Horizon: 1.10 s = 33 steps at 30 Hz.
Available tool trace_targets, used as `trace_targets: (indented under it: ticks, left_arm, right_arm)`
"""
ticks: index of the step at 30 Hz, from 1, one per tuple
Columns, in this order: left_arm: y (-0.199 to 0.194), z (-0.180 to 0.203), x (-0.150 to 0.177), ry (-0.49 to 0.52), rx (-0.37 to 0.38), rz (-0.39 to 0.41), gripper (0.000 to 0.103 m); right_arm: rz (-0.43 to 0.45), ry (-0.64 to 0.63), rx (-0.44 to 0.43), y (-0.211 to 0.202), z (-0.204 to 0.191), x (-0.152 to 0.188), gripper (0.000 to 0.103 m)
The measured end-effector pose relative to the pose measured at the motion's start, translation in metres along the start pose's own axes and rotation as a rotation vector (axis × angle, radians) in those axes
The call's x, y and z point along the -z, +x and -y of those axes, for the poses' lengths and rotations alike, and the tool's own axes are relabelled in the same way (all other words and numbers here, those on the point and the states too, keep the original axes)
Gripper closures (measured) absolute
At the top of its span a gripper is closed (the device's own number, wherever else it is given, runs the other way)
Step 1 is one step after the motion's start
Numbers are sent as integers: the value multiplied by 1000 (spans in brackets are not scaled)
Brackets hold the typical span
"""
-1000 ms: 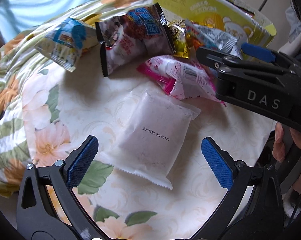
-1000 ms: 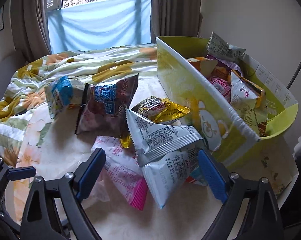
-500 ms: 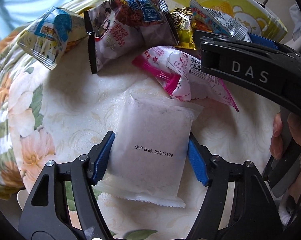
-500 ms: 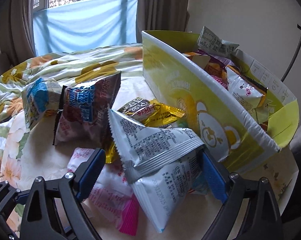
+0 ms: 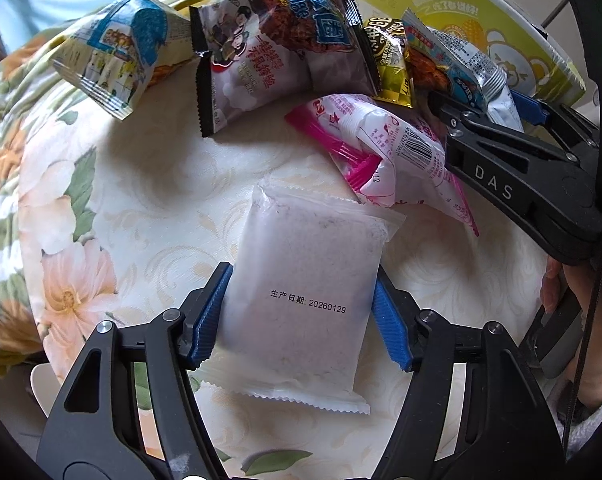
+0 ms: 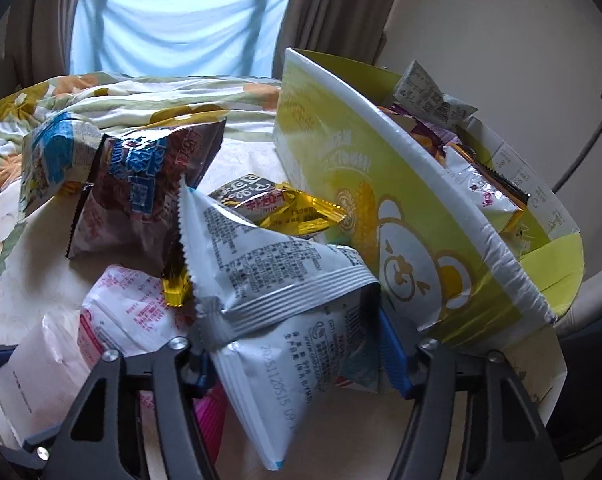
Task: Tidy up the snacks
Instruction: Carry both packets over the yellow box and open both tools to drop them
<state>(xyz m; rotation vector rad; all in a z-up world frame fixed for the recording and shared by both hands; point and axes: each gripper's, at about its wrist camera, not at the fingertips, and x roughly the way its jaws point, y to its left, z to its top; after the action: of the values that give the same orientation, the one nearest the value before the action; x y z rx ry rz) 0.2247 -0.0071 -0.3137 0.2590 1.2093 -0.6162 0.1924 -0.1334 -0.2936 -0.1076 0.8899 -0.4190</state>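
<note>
My left gripper (image 5: pixel 301 316) is shut on a frosted white snack packet (image 5: pixel 305 292) that lies on the floral tablecloth, one blue pad on each side of it. My right gripper (image 6: pixel 293 356) is shut on a silver snack bag with black print (image 6: pixel 277 280), next to the yellow box (image 6: pixel 341 184); it also shows in the left wrist view (image 5: pixel 513 132). A pink-and-white packet (image 5: pixel 385 144), a dark bag with blue lettering (image 5: pixel 277 52), a gold packet (image 5: pixel 389 60) and a blue-and-white bag (image 5: pixel 117 48) lie loose on the table.
The yellow box with a bear print holds several packets (image 6: pixel 481 188) and stands at the table's right. A crumpled floral cloth (image 6: pixel 113 100) covers the far side, with a curtained window behind. A hand (image 5: pixel 557 288) holds the right gripper at the left wrist view's right edge.
My left gripper moved forward over the white packet and closed on it. My right gripper moved forward onto the silver bag and closed on it.
</note>
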Motion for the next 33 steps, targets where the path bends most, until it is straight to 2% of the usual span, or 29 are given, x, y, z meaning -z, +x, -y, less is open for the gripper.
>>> trace_targets:
  ticks: [4, 14, 22, 28, 33]
  left_arm:
    - [-7, -4, 7, -26, 0, 0, 40]
    - [-43, -16, 10, -102, 2, 45, 40]
    - [-101, -4, 6, -115, -19, 113, 40]
    - [-150, 23, -21, -91, -40, 198, 40]
    - [-179, 56, -51, -80, -42, 259, 40]
  right_arm:
    - [4, 2, -31, -7, 1, -2, 52]
    - [36, 38, -106, -36, 17, -10, 54]
    - [76, 78, -247, -91, 32, -22, 54]
    - [133, 110, -345, -138, 65, -44, 54]
    - [151, 156, -392, -155, 112, -63, 54]
